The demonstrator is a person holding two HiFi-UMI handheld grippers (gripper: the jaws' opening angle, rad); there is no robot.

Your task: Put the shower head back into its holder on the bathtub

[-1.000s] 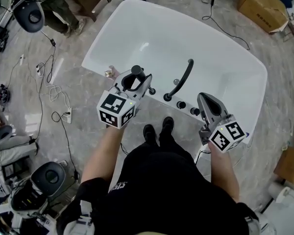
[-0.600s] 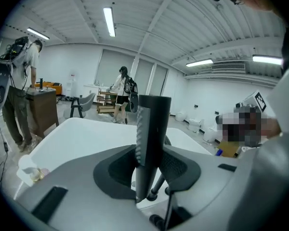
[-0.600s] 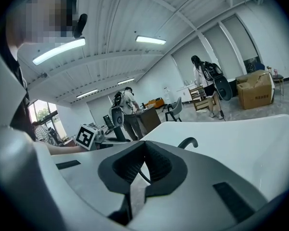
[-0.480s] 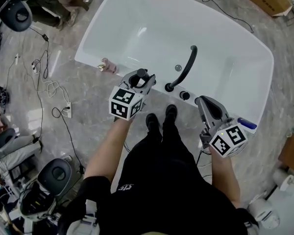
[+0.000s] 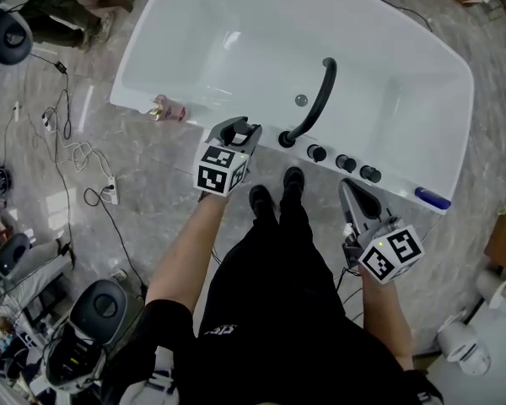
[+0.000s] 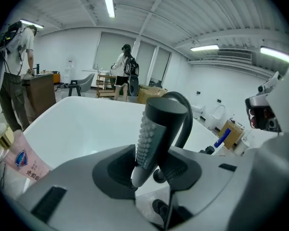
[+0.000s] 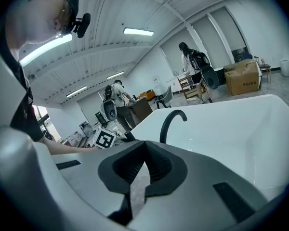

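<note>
left claw (image 6: 151, 168) has the dark shower head (image 6: 160, 121) btwn its jaws, pads on both sides of it. jaws have just been opening a bit, head still gripped. head stands up, tilted right, nubbed face to the left. behind it: white bathtub (image 6: 82, 126) and a black curved spout (image 6: 188, 117). pink pouch (image 6: 25, 160) at the tub's left edge, blue item (image 6: 221, 137) far right. two ppl in the bkgd, one at left (image 6: 17, 66), one w/ a backpack (image 6: 124, 66).
</note>
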